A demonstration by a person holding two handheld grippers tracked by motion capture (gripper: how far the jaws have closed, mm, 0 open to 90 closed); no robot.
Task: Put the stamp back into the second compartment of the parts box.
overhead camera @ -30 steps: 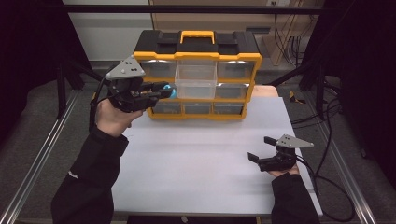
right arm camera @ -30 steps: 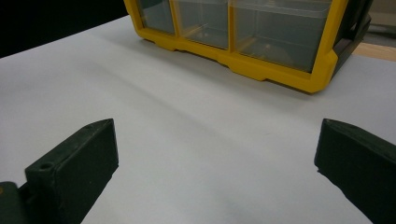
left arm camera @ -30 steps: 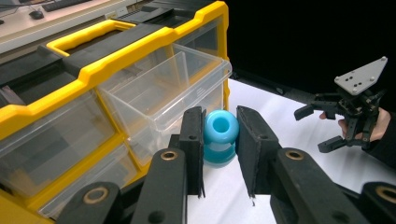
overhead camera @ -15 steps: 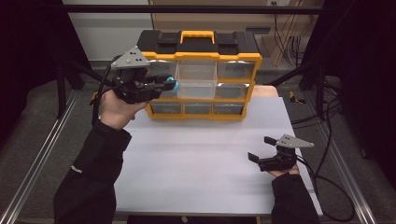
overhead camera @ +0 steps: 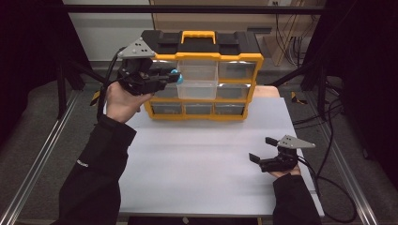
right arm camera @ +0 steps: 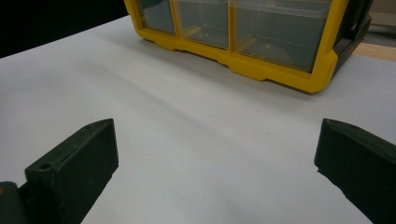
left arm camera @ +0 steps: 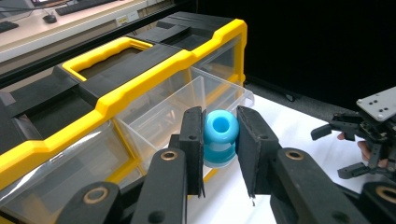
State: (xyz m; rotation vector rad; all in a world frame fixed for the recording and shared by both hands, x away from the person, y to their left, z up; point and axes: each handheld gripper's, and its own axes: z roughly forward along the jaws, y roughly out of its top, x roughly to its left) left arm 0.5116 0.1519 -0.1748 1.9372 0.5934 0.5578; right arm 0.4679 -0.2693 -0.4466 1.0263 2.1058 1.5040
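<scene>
A yellow and black organizer box (overhead camera: 206, 56) with clear drawers stands at the back of the white table (overhead camera: 197, 159). Its top middle drawer (overhead camera: 198, 80) is pulled out. My left gripper (overhead camera: 172, 77) is held up at the box's left front, shut on a small blue spool (left arm camera: 219, 138) that hangs just left of the open drawer (left arm camera: 187, 107). My right gripper (overhead camera: 264, 150) rests low on the table at the right, open, with nothing between its jaws; from the right gripper view the box's bottom drawers (right arm camera: 275, 28) lie ahead.
Metal frame rails (overhead camera: 42, 154) run along both sides of the table, and cables (overhead camera: 328, 140) trail off the right side. A wooden board edge (overhead camera: 267, 91) shows behind the box at the right. White tabletop stretches between the box and my right gripper.
My left gripper has risen and moved right with the blue spool, from beside the box's left drawers to the open top middle drawer. The right gripper has stayed put.
</scene>
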